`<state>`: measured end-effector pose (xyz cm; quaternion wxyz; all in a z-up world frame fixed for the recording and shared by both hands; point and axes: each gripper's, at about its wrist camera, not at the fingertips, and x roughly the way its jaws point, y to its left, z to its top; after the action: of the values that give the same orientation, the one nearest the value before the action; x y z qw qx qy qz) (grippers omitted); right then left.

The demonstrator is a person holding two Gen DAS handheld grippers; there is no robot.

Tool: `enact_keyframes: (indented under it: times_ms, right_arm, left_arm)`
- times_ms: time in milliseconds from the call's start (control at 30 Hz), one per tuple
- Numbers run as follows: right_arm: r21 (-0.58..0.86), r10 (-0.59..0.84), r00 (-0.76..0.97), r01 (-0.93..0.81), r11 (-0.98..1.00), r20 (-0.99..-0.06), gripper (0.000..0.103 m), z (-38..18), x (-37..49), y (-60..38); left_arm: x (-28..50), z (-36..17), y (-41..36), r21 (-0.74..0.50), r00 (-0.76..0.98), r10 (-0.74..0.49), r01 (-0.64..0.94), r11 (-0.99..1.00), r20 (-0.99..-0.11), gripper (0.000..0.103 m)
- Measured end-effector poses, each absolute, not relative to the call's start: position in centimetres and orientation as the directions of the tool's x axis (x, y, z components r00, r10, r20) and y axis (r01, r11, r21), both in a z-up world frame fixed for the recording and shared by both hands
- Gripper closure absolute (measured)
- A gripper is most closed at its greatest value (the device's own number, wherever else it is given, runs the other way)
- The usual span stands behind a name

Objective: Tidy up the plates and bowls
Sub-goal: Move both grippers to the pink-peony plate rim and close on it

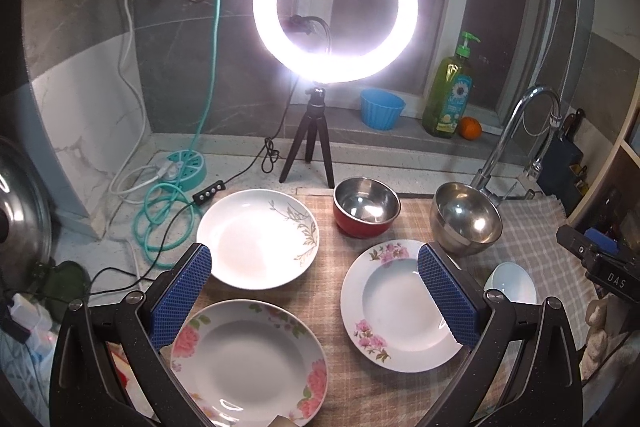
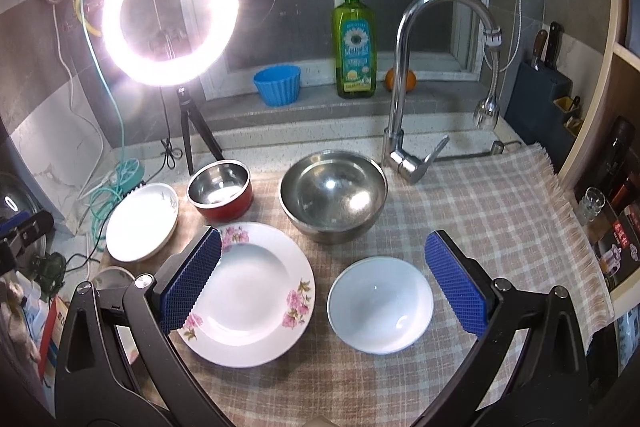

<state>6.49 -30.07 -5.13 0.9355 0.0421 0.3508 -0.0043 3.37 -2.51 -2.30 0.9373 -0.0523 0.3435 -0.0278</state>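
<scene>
On checked cloth (image 2: pixel 480 211), glossy round plates (image 1: pixel 256 237), steel bowl (image 2: pixel 333 195)

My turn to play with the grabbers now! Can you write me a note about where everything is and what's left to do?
Left gripper: open, empty, above the plates.
Right gripper: open, empty, above the cloth.
Three plates lie apart: green-leaf plate, big-rose plate, pink-flower plate.
Bowls also separate: red bowl, steel bowl, white bowl.
Done: nothing stacked yet.
Left: probably stack the plates, then nest the bowls.
</scene>
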Motion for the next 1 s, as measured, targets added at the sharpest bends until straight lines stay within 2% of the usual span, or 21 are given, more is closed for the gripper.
enact_keyframes:
  times_ms: [367,433,600,667,767,933,1000]
  right_arm:
    - [0.181,0.099,0.679,0.051,0.982,-0.727,0.000,-8.3,5.1,-31.9]
    - [0.201,0.119,0.658,0.049,0.978,-0.744,0.001,-9.2,4.8,-32.0]
    - [0.227,0.171,0.587,0.022,0.974,-0.791,0.017,-11.8,3.8,-31.2]
    - [0.254,0.205,0.555,0.011,0.967,-0.806,0.030,-12.8,3.6,-30.9]
    - [0.315,0.270,0.504,0.004,0.949,-0.820,0.046,-14.5,3.5,-30.5]
    - [0.417,0.361,0.436,0.036,0.908,-0.825,0.058,-17.7,4.3,-30.6]
    - [0.456,0.393,0.420,0.058,0.888,-0.818,0.059,-18.9,4.7,-30.9]
  left_arm:
    - [5.9,-4.9,-3.4,-0.132,0.690,-0.167,0.105,0.986,-0.704,0.002]
    - [6.8,-5.8,-3.3,-0.154,0.660,-0.193,0.118,0.981,-0.726,0.009]
    - [8.6,-8.1,-3.2,-0.221,0.581,-0.256,0.131,0.966,-0.773,0.021]
    - [9.2,-8.8,-3.2,-0.249,0.554,-0.282,0.136,0.959,-0.784,0.025]
    - [10.1,-9.6,-3.5,-0.260,0.518,-0.303,0.156,0.953,-0.800,0.038]
    - [12.1,-11.5,-4.5,-0.297,0.433,-0.358,0.205,0.933,-0.827,0.056]
    - [13.0,-12.2,-4.8,-0.319,0.401,-0.378,0.208,0.925,-0.834,0.057]
